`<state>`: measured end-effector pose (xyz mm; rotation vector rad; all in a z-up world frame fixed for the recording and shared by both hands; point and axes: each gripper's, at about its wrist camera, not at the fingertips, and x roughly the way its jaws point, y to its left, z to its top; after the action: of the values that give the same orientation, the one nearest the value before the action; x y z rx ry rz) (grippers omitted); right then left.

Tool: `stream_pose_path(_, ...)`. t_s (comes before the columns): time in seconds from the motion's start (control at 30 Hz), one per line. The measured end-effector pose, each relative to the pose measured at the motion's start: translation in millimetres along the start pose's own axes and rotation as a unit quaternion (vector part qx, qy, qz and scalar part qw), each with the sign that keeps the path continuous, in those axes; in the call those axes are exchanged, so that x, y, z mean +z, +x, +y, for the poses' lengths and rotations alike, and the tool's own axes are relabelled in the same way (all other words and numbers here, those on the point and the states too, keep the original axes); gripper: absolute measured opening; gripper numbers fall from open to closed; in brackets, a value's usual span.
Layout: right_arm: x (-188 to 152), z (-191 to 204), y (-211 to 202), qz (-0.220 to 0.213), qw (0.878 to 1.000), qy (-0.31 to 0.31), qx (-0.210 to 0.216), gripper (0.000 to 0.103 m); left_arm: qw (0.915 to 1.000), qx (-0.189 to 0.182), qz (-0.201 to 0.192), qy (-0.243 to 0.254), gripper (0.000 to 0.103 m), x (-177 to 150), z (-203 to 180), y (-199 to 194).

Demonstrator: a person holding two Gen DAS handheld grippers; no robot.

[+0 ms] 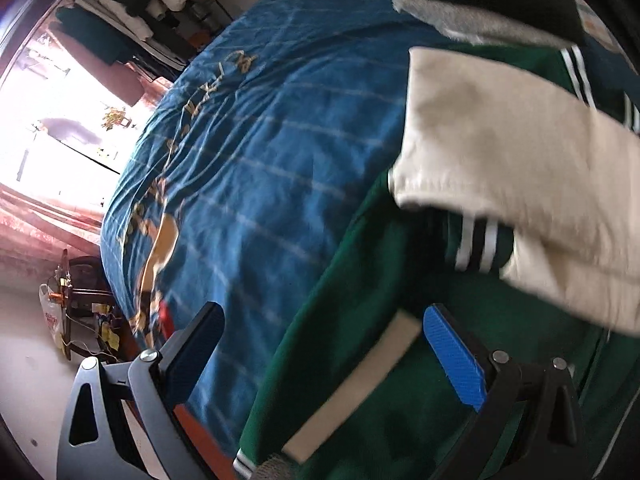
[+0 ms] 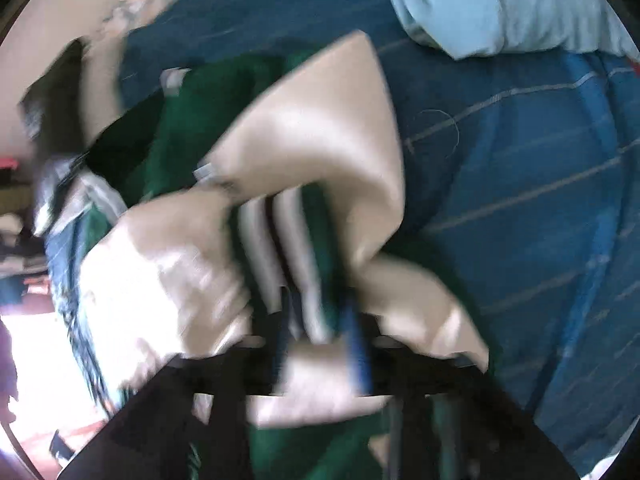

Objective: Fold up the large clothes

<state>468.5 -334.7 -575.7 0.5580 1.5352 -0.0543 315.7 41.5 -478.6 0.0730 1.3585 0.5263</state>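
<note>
A green jacket point(image 1: 360, 320) with cream sleeves point(image 1: 500, 152) and striped cuffs lies on a blue bedspread point(image 1: 260, 140). My left gripper point(image 1: 320, 328) is open and empty above the jacket's left edge, its blue pads wide apart. In the blurred right wrist view my right gripper point(image 2: 320, 320) is shut on the striped cuff point(image 2: 288, 240) of a cream sleeve point(image 2: 320, 120), which is lifted and folded over the green body point(image 2: 192, 120).
A grey and black garment point(image 1: 480, 4) lies at the far end of the bed. A light blue pillow point(image 2: 500, 4) sits at the top right. Hanging clothes point(image 1: 132, 12), a bright window point(image 1: 52, 120) and floor clutter point(image 1: 80, 312) lie to the left.
</note>
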Motion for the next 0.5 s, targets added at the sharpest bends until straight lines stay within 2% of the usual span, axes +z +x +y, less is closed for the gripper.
stream_pose_path(0.03, -18, 8, -12, 0.0, 1.0, -0.009, 0.003, 0.068, 0.9999, 0.0, -0.004, 0.012, 0.103, -8, 0, -4)
stream_pose_path(0.1, -50, 29, -24, 0.01, 1.0, -0.025, 0.003, 0.068, 0.9986, 0.004, -0.008, 0.052, 0.103, -26, -6, -7)
stream_pose_path(0.2, -138, 39, -30, 0.053, 0.998, -0.026, -0.003, 0.068, 0.994, 0.001, -0.005, 0.109, 0.103, -60, -17, -1)
stream_pose_path(0.3, -222, 35, 2, 0.101, 0.995, -0.009, -0.015, 0.068, 0.9868, 0.004, -0.004, 0.162, 0.103, -94, -26, 12)
stream_pose_path(0.43, -308, 30, 53, 0.146, 0.988, 0.034, -0.028, 0.068, 0.9792, 0.002, 0.015, 0.202, 0.103, -130, -36, 44)
stream_pose_path(0.5, -329, 31, 72, 0.148, 0.987, 0.033, -0.051, 0.068, 0.9765, 0.0, -0.006, 0.216, 0.103, -138, -40, 51)
